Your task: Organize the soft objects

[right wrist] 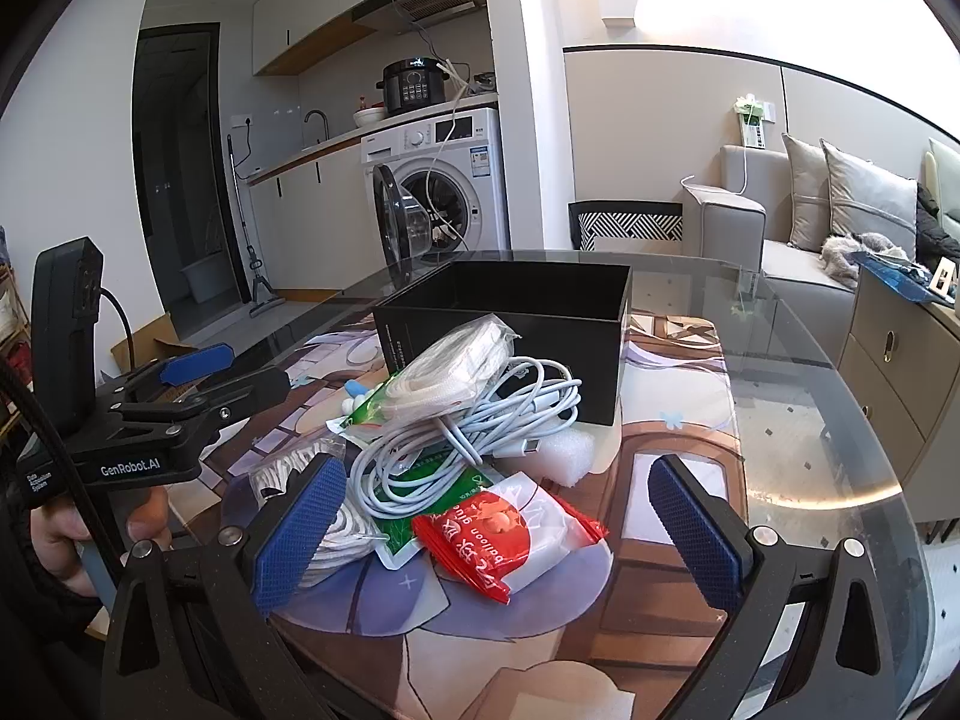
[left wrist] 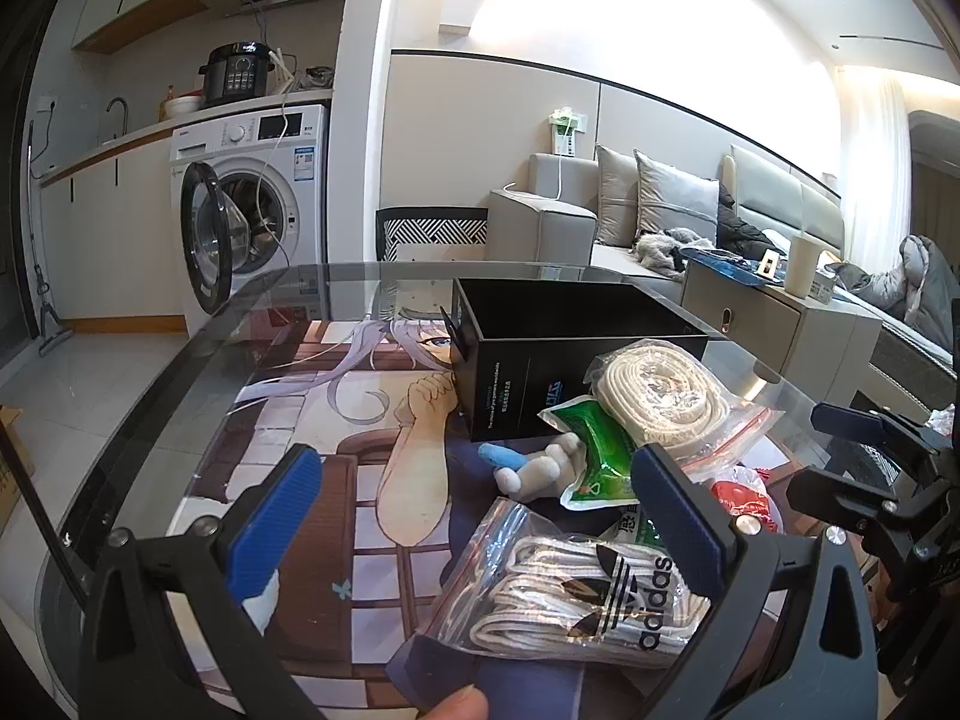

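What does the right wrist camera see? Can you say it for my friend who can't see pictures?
The open right tool hovers over a pile on a glass table: a red and white packet, a coiled white cable and a bagged cream cord. Behind the pile stands an open black box, and the left tool waits at the left.

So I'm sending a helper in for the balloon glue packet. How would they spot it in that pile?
Find the open black box on the glass table; a heap of soft items lies in front of it. At the heap's near edge, below the coiled white cable, lies the balloon glue packet. It is the only red and white wrapper, printed "balloon glue".
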`<control>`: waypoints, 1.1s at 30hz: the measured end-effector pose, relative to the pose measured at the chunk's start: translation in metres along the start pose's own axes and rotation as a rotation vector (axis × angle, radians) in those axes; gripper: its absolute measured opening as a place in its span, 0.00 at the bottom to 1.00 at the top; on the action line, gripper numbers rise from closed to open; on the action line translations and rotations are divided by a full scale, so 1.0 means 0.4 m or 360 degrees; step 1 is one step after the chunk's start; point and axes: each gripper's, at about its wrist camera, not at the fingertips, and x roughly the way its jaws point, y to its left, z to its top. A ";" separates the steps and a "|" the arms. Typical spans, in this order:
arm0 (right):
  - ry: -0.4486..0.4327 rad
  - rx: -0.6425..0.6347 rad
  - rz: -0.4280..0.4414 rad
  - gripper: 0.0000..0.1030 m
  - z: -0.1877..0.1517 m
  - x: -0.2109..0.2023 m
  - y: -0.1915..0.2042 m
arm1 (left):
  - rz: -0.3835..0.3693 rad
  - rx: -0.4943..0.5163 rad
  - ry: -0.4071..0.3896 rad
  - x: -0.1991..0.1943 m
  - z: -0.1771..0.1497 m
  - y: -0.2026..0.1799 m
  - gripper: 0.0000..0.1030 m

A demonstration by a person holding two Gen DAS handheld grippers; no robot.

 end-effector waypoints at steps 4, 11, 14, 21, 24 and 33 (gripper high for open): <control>0.0001 -0.0005 0.0004 1.00 0.000 0.002 -0.001 | -0.0014 0.0013 -0.0003 -0.005 -0.001 -0.004 1.00; 0.0015 -0.0012 0.0013 1.00 -0.003 0.006 0.001 | -0.0004 0.0027 0.0001 -0.006 0.001 -0.007 1.00; 0.0026 -0.0020 0.0013 1.00 -0.004 0.009 0.003 | -0.0022 0.0038 0.0016 -0.002 0.000 -0.008 1.00; 0.0039 -0.0023 0.0006 1.00 -0.003 0.007 0.001 | -0.0042 0.0073 0.0008 -0.008 -0.002 -0.019 1.00; 0.0037 -0.0025 -0.0001 1.00 -0.001 0.006 0.001 | -0.0045 0.0084 0.0009 -0.009 -0.002 -0.022 1.00; 0.0049 -0.0017 -0.0016 1.00 0.000 0.008 -0.007 | -0.0053 0.0105 0.0031 -0.005 -0.005 -0.029 1.00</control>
